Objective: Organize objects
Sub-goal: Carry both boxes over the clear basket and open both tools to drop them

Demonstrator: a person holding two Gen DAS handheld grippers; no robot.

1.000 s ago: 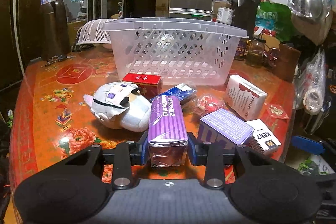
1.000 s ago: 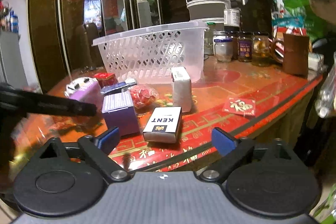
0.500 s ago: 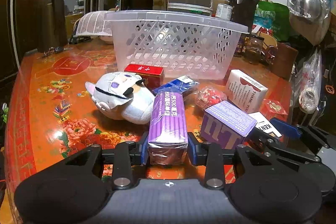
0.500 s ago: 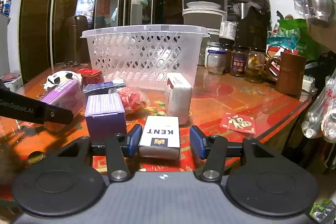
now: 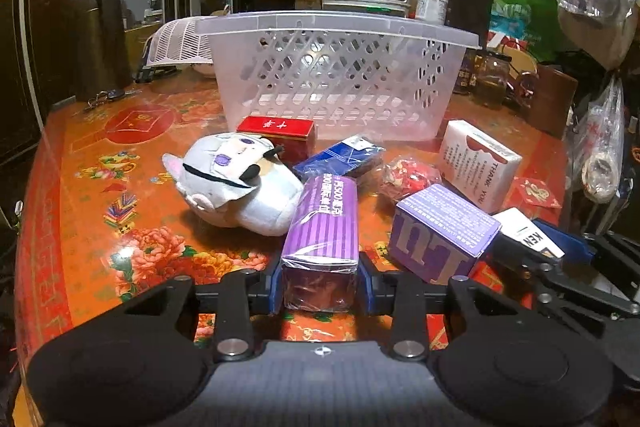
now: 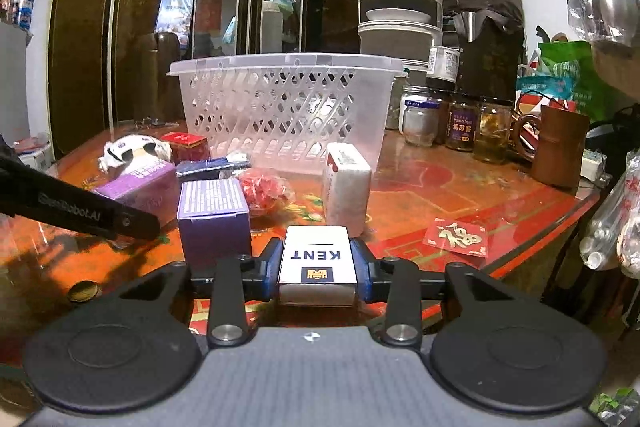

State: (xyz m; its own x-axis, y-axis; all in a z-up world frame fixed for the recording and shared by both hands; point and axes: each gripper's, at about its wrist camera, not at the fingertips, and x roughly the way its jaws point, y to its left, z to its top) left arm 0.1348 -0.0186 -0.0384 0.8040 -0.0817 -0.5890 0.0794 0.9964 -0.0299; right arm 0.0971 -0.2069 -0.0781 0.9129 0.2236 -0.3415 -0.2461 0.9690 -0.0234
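While the clear basket [image 5: 340,75] stands toward the far edge of the tabletop [image 5: 100,163], the loose things lie before it: a plush toy [image 5: 236,183], a white box [image 5: 476,163] and a purple cube box [image 5: 440,231]. My left tongs [image 5: 320,287] are clenched on the long purple pack [image 5: 324,223], near the front edge. My right tongs [image 6: 318,267] grip the KENT pack [image 6: 316,259] by the front right corner.
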